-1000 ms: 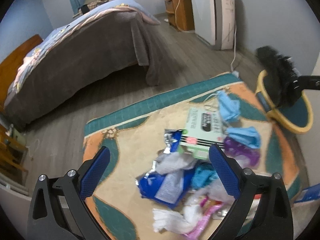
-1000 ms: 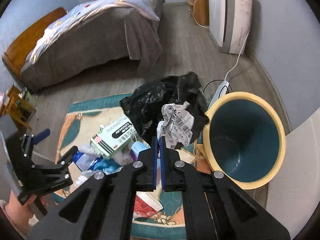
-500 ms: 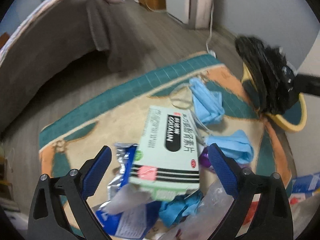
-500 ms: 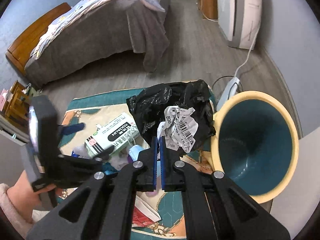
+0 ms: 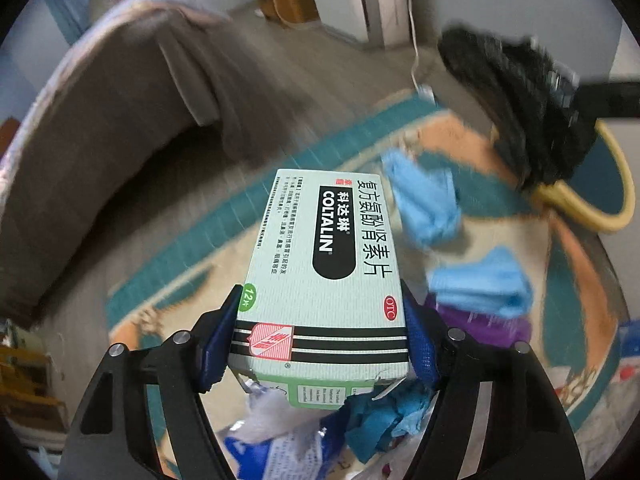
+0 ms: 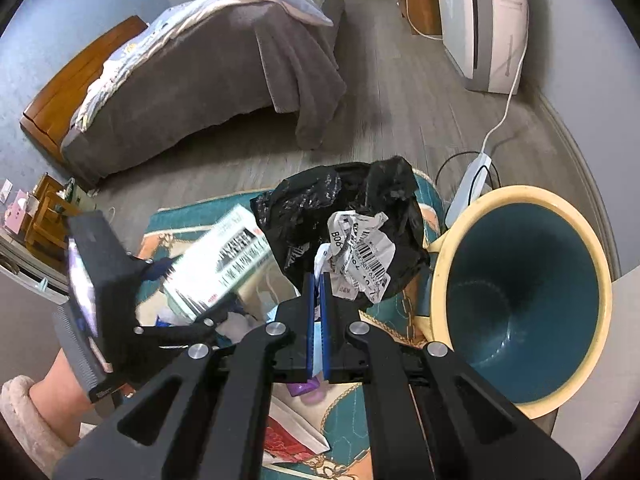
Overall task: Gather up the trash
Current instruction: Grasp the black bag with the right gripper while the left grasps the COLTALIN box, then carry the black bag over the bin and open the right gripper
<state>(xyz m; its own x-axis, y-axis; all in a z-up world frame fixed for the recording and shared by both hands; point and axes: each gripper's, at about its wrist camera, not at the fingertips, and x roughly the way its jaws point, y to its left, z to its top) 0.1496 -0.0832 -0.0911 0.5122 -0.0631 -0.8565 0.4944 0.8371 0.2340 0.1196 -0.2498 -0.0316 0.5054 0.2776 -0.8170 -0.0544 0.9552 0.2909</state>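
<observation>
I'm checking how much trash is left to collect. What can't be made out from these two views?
- Left wrist view: the medicine box in the left gripper hides the litter beneath it; blue masks and rug are blurred.
- Right wrist view: the black bag clamped in the right gripper covers the rug behind it.
- Right wrist view: the bin bottom is too dark to read.

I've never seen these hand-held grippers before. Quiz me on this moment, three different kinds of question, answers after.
1. True or false: the left hand-held gripper grips the medicine box.
2. What does the right hand-held gripper hold? A) black bag with crumpled label B) blue mask C) nothing
3. Fill in: the bin is yellow outside and ____ inside.

Key: 1 true; 2 A; 3 blue
</observation>
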